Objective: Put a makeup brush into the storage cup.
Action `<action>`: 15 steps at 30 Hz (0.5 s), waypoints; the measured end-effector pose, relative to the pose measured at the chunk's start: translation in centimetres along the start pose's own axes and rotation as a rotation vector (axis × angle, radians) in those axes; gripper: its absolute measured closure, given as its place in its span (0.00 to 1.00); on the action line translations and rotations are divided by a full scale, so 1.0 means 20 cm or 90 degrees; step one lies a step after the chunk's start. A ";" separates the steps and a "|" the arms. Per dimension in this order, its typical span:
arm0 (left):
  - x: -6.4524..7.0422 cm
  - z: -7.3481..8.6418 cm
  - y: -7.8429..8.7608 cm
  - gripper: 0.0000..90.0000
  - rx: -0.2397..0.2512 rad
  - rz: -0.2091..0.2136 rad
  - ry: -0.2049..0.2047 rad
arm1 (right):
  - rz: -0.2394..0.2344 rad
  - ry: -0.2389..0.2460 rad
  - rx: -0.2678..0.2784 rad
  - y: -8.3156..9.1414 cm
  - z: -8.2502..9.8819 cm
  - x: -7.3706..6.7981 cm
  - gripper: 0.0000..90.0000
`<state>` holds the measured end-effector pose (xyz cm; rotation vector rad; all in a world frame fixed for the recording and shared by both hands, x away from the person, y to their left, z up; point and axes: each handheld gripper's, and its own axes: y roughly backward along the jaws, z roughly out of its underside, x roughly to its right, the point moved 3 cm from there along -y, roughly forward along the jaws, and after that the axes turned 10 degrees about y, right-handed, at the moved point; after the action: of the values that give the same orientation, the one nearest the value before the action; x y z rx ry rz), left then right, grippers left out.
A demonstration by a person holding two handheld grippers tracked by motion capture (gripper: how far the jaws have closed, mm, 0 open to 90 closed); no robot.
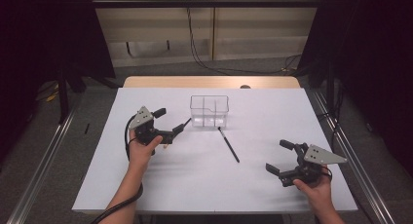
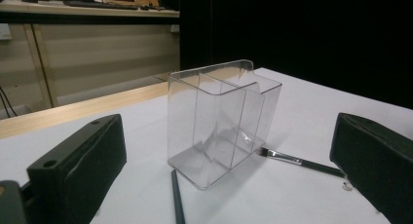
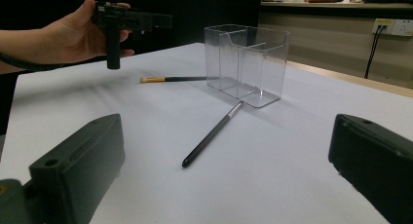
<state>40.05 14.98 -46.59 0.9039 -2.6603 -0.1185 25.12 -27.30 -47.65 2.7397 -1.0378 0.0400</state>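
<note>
A clear plastic organiser with several compartments stands upright at the middle back of the white table. A slim black brush lies just in front of it, bristle end toward the box. A second dark brush with a tan end lies to the box's left, partly under my left gripper. That gripper is open and holds nothing. In the left gripper view the organiser stands between the jaws, farther off, with a brush on its right. My right gripper is open and empty at the front right, facing the black brush.
A white sheet covers the table, with a wooden strip showing along the back edge. A small dark object sits on that edge. Metal rails run along both sides. Dark curtains flank the scene.
</note>
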 end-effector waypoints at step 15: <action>-0.05 -0.02 -0.08 0.00 -0.178 -0.057 0.013 | -0.003 0.004 -0.005 0.00 0.00 0.00 0.00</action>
<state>41.84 14.22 -46.85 0.9235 -2.5004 -0.4864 25.14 -27.32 -47.59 2.7336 -1.0278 0.0450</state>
